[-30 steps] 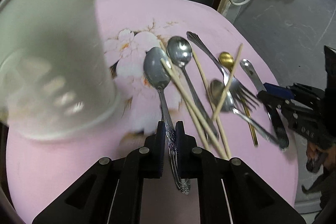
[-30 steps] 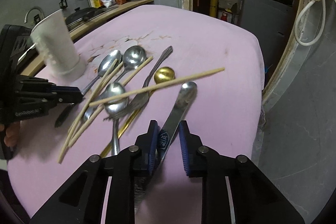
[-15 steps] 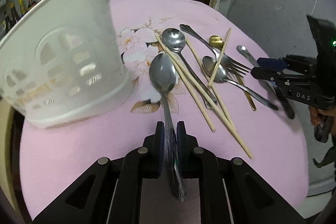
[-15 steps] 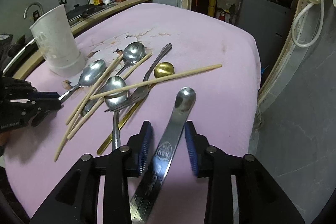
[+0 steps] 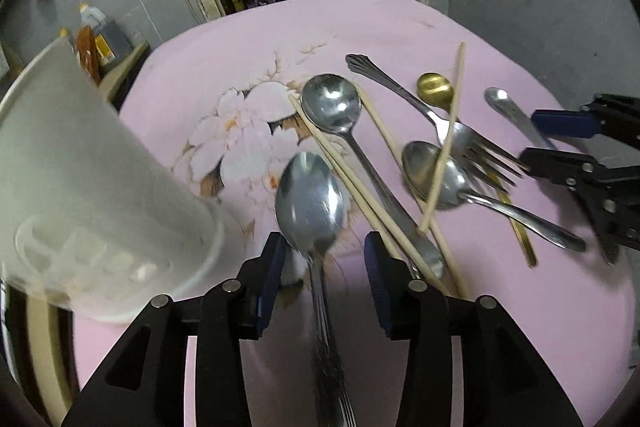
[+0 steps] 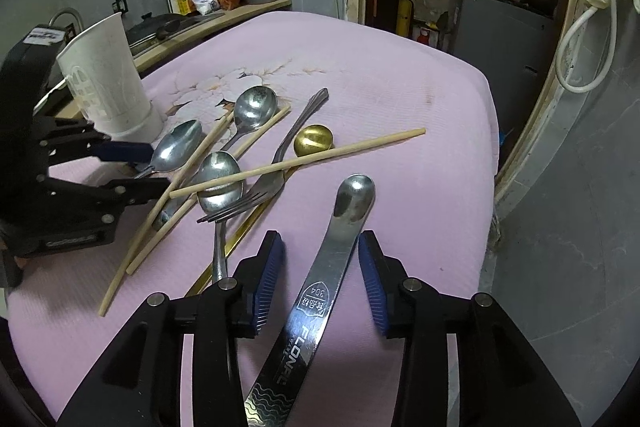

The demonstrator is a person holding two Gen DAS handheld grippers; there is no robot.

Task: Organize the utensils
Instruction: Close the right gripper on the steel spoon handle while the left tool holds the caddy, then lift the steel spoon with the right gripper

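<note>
Tablecloth (image 6: 400,99): pale pink, fine woven texture, with a white-and-peach blossom print (image 5: 240,135) and brown leaves far left of centre.

Holder cup (image 6: 108,79): white plastic, slotted cut-out pattern near its base.

Spoons: three plain silver; the near left one (image 5: 310,195) has an embossed handle. One small gold spoon (image 6: 313,141), with a gold stem.

Fork (image 6: 260,187): silver, scalloped handle end.

Chopsticks (image 6: 296,161): pale natural wood.

Flat silver utensil (image 6: 340,223), near right: polished steel, printed black lettering, with a wave pattern on its dark near end.

Both grippers (image 5: 324,259) (image 6: 320,267): black bodies, blue ribbed pads (image 6: 266,279).

Walls: grey.
</note>
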